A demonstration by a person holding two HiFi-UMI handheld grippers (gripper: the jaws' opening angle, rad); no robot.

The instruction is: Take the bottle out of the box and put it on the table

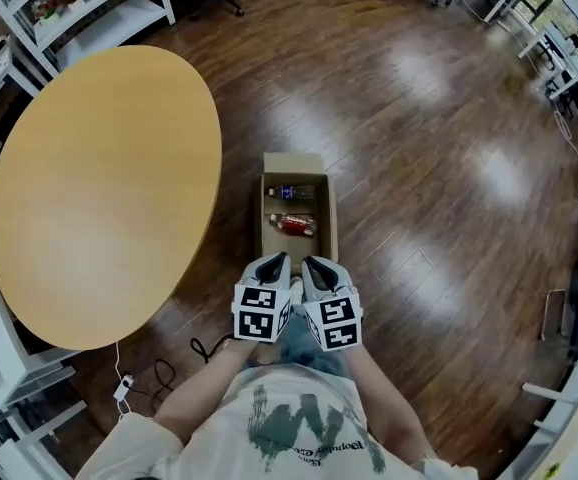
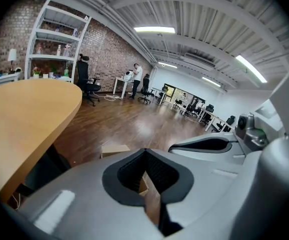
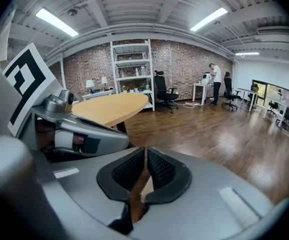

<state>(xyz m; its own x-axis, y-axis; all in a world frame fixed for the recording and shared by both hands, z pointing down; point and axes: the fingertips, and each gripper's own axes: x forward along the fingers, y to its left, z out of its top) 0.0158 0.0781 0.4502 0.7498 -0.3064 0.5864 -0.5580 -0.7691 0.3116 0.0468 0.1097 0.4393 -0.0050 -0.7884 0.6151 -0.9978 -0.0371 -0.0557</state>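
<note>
Plainly, the box (image 1: 268,218) holds a red-labelled bottle (image 1: 294,225) (plus a blue-labelled bottle (image 1: 291,192)).

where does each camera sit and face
Head view: on the head, steeply down at the box; left tongs, right tongs, forearms show.
Left gripper view: on left tongs, toward the far desks; shut jaws, right tongs show.
Right gripper view: on right tongs, toward the brick wall; shut jaws, left tongs show.
All share the table.
</note>
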